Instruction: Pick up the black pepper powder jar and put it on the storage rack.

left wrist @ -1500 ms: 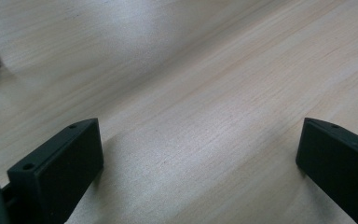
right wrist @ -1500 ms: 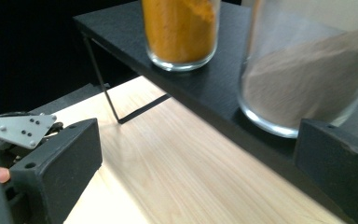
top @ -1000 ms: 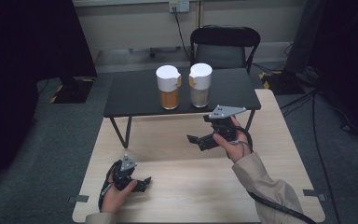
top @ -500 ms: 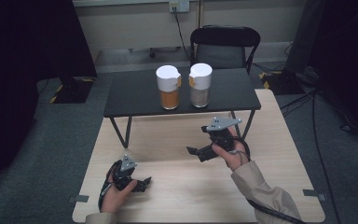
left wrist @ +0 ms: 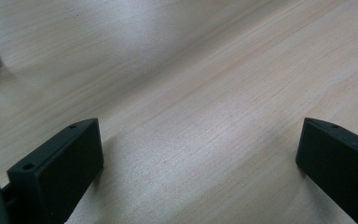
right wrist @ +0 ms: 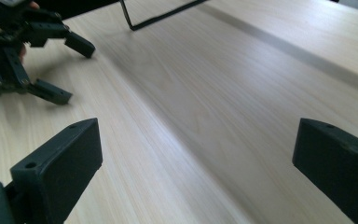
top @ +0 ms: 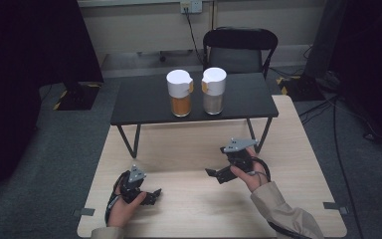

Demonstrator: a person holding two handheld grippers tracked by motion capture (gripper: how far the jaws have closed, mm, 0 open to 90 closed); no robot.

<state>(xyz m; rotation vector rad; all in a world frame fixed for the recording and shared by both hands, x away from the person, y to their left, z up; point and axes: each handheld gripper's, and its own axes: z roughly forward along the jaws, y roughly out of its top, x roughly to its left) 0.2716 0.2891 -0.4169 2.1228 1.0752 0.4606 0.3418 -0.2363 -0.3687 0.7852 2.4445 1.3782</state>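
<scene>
The two capped jars, orange-filled (top: 180,92) and grey-filled (top: 214,90), stand side by side on the far black table (top: 144,102), well apart from us. Our right gripper (top: 216,173) and left gripper (top: 151,193) sit over the near wooden table (top: 298,149), jaws spread and empty. We judge the reach not yet begun; next we must extend far forward to a jar.

Both tools empty, wide open: left tool (top: 151,194) and right tool (top: 214,174) low over wooden table (top: 189,209).

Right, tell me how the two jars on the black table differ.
The left jar holds orange-brown stuff; the right jar holds pale grey stuff. The left jar's tan tab sticks out on its right side; the right jar's tab sits on its left, so the tabs face each other. Both stand upright, side by side, with white lids, on the black table, apart from either hand-held gripper.
</scene>
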